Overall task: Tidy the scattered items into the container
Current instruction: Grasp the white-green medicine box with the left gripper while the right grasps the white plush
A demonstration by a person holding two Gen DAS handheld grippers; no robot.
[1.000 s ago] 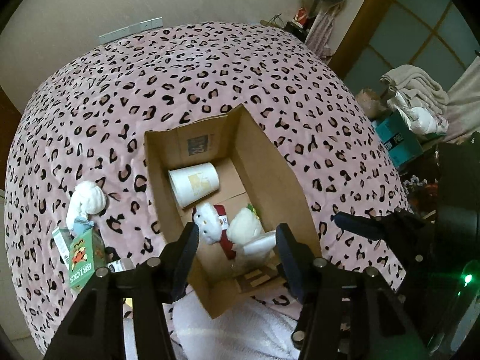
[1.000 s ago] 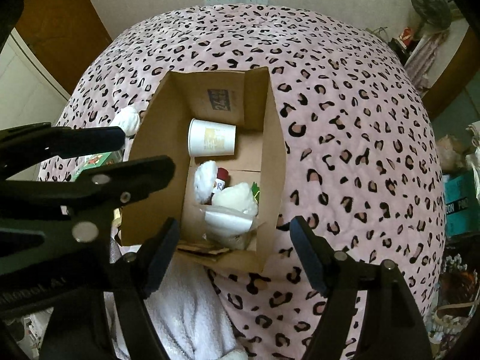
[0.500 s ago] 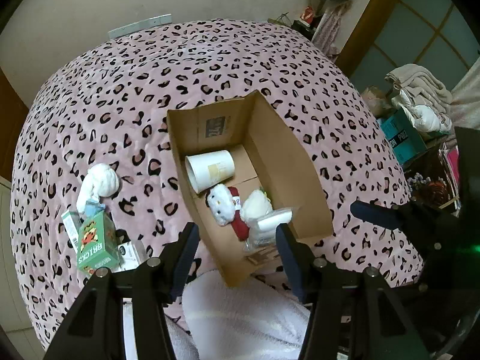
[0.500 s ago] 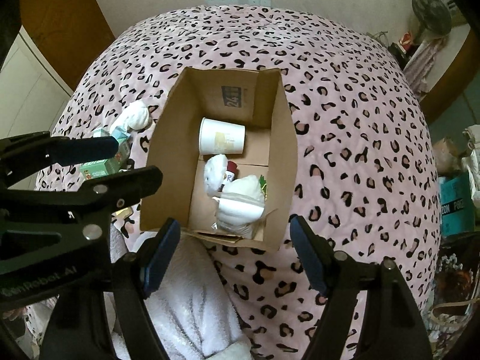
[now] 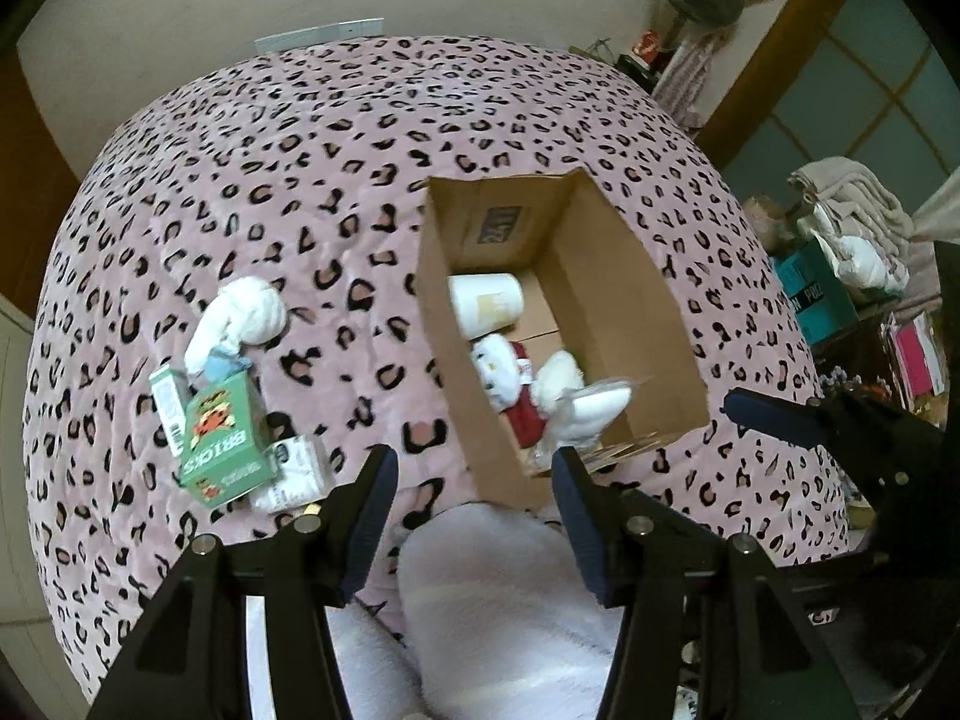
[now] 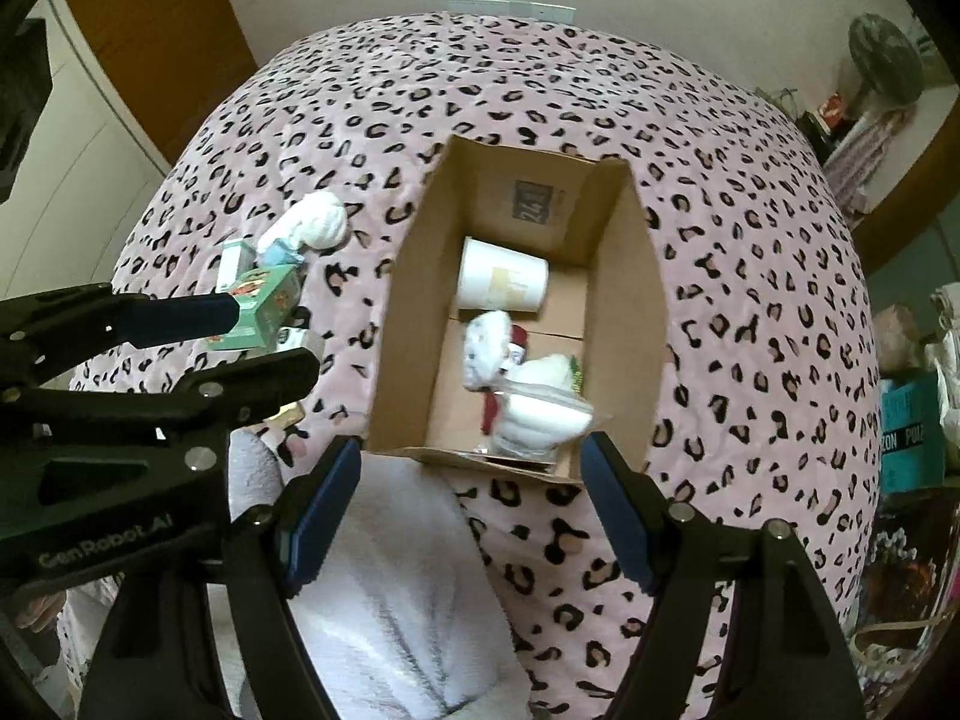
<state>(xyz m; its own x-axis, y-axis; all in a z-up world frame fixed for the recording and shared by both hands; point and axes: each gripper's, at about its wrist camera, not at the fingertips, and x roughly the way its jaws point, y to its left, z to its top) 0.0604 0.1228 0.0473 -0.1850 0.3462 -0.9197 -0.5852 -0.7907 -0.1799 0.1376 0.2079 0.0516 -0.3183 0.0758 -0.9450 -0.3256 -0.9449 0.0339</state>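
Holding both our left gripper (image 5: 474,474) and right gripper (image 6: 471,501) spread wide and empty above the bedspread (image 5: 336,138), we see the cardboard box (image 6: 630,324) ahead and the green bricks box (image 5: 225,438) left of it.

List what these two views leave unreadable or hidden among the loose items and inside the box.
- Small white packet, left wrist view: partly under the green Bricks box; its print is too small to read.
- Same pile, right wrist view: the left gripper's fingers cross the green box.
- Bagged white item in the cardboard box: blurred in both views, identity unclear.
- Box label: too blurred to read.
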